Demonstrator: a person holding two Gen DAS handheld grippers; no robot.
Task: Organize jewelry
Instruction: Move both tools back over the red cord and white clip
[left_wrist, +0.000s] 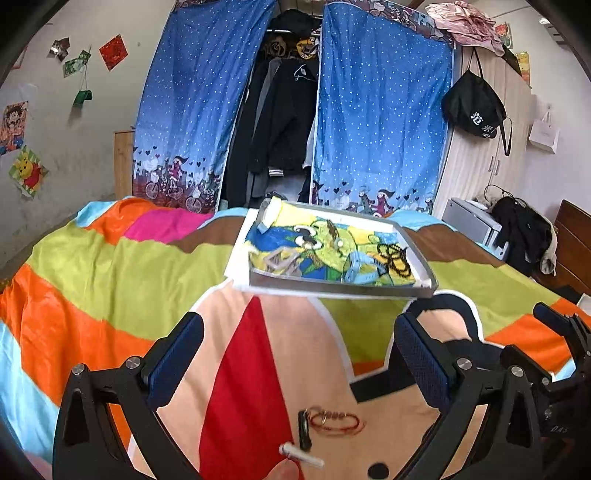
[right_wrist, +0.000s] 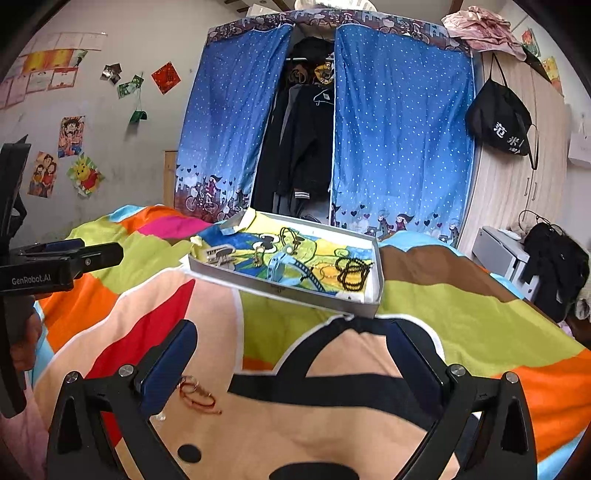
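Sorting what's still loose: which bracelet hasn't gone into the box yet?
The thin red string bracelet lies on the blanket near both open grippers; the black beaded bracelet already sits inside the white box.

My left pad hides part of the red bracelet (right_wrist: 197, 397); small pieces in the box (right_wrist: 373, 295) blur together.

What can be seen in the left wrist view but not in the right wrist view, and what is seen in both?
Only the left wrist view shows a small black clip and a white stick-shaped piece lying near the red string bracelet. Only the right wrist view shows the left gripper from the side, and the family poster on the wall. Both show the bracelet on the blanket, the tray with black beads, and open jaws.
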